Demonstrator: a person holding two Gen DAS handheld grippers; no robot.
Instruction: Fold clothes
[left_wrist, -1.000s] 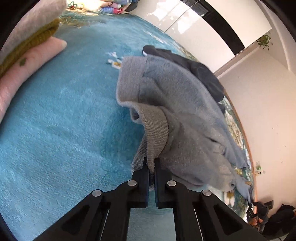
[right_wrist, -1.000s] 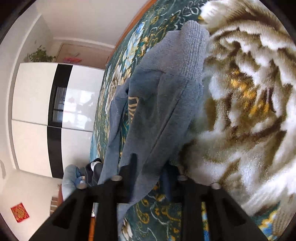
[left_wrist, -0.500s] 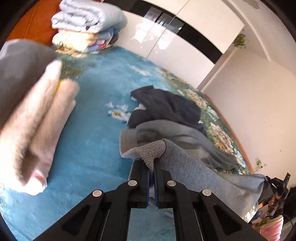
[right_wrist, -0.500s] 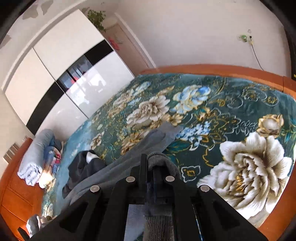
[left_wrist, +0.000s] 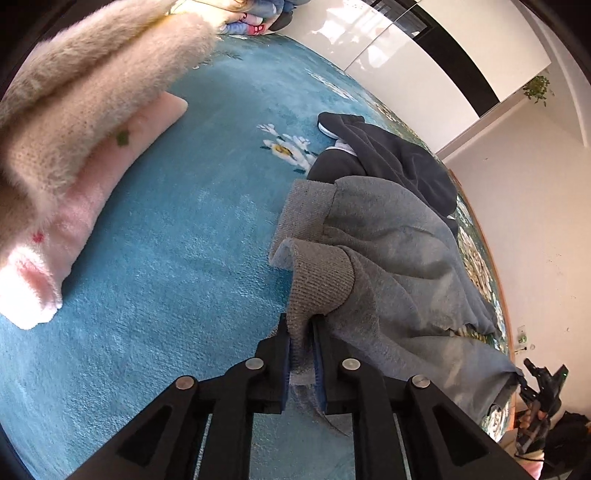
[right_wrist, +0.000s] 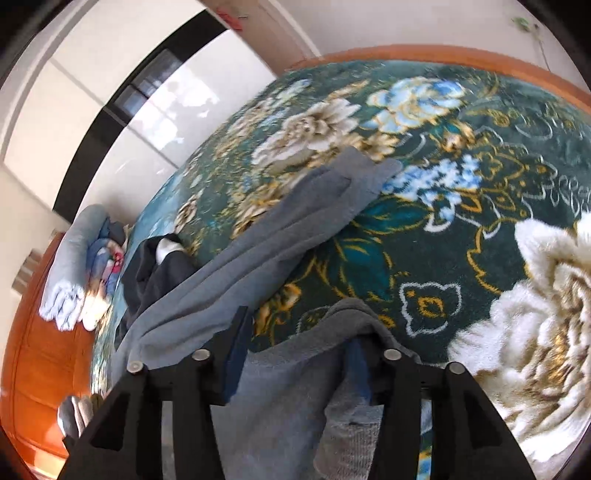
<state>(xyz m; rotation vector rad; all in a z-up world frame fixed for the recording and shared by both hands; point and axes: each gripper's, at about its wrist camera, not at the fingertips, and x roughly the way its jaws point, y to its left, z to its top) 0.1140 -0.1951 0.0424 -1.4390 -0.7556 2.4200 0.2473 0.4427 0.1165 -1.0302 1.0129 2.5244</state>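
Grey sweatpants lie stretched across the bed. My left gripper is shut on their ribbed waistband, low over the blue blanket. In the right wrist view my right gripper stands open, its jaws wide apart, with the grey leg cuff draped loosely between them. The other pant leg lies flat on the floral blanket.
A dark grey garment lies beyond the sweatpants, also in the right wrist view. Folded fluffy pink and beige clothes sit at the left. Stacked quilts lie by the orange headboard. White wardrobe doors stand behind.
My right gripper has opened and let the cuff go slack. My left gripper has dropped lower toward the blanket, still holding the waistband.
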